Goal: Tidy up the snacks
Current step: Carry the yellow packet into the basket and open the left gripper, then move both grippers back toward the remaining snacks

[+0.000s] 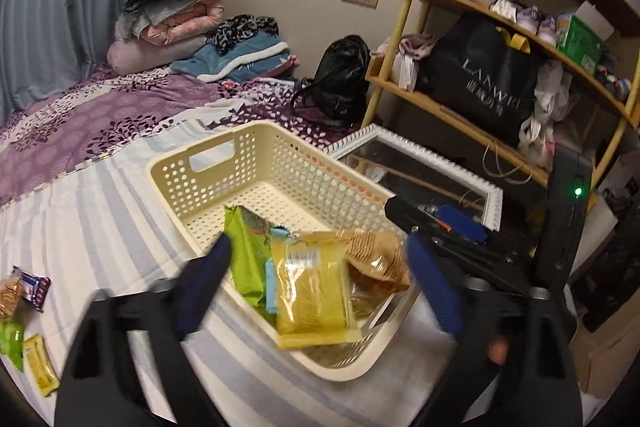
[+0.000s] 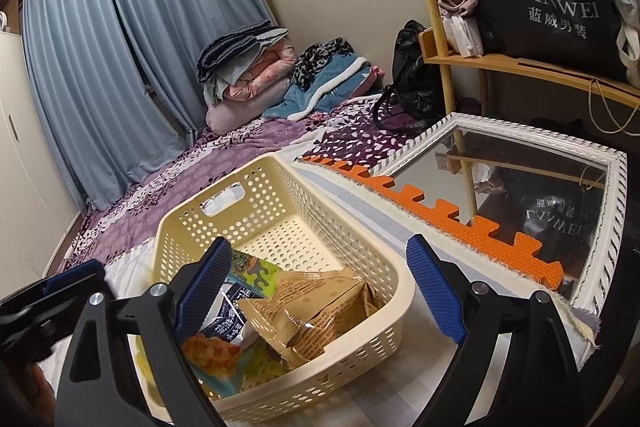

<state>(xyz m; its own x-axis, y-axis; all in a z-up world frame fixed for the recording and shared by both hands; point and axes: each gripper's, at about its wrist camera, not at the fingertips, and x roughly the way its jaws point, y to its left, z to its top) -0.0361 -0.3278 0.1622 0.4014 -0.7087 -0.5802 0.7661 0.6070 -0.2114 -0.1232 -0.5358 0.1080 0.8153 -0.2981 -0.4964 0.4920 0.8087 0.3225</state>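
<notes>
A cream perforated basket (image 1: 180, 163) (image 2: 168, 227) stands on the striped bedsheet. In it lie a yellow packet (image 1: 312, 291) on top, a green packet (image 1: 244, 251), a light blue one (image 1: 272, 287) and a tan cracker packet (image 1: 376, 259) (image 2: 316, 311). My left gripper (image 1: 320, 283) is open over the basket's near end; the yellow packet shows between its fingers with no pad touching it. My right gripper (image 2: 322, 289) is open over the basket too, holding nothing. Several loose snacks (image 1: 34, 287) lie on the sheet at the left.
A white-framed mirror (image 1: 420, 163) (image 2: 612, 227) lies right of the basket, past an orange foam mat (image 2: 440, 211). A wooden shelf (image 1: 460, 107) holds a black bag. Folded bedding (image 1: 172, 15) and a black handbag (image 1: 340, 79) sit at the far end of the bed.
</notes>
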